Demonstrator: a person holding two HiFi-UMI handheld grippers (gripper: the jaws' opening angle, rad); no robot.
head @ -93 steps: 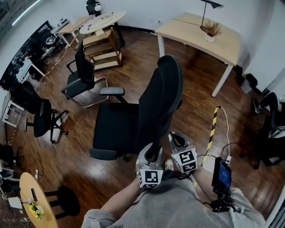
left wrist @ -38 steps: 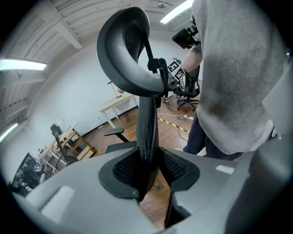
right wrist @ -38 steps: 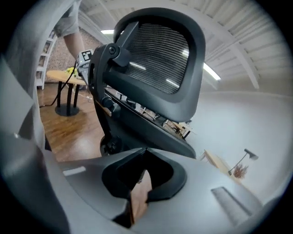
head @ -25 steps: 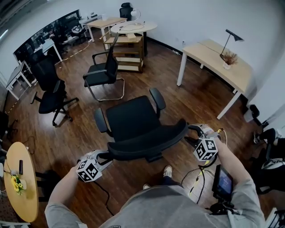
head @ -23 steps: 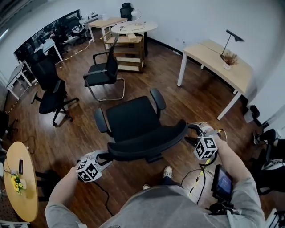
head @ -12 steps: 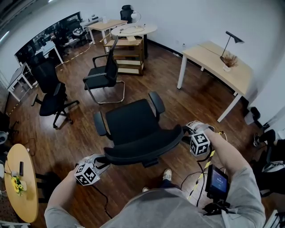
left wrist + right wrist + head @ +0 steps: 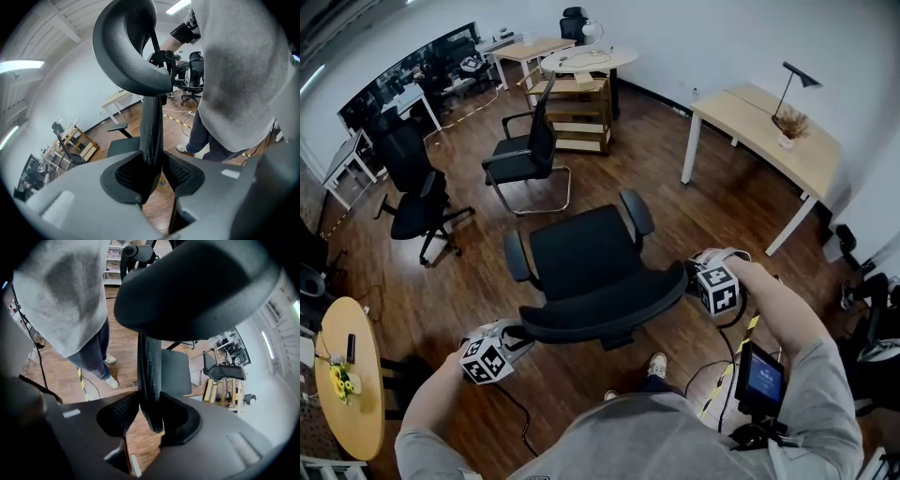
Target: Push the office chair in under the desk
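Left gripper [image 7: 517, 336], forearm reaching forward and down, pinched the left end of the office chair's [image 7: 581, 251] backrest [image 7: 600, 314]. Right gripper [image 7: 692, 278], tilted steeply down, had just been closing and clamped the right end, the chair standing well apart from the desk [image 7: 769, 122].

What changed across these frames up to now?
The black mesh office chair was swung round, so its backrest now faces the person. The grippers, earlier together behind it, moved apart to its side edges. The right gripper has just been closing onto the right edge. The left gripper stays clamped on the left edge.
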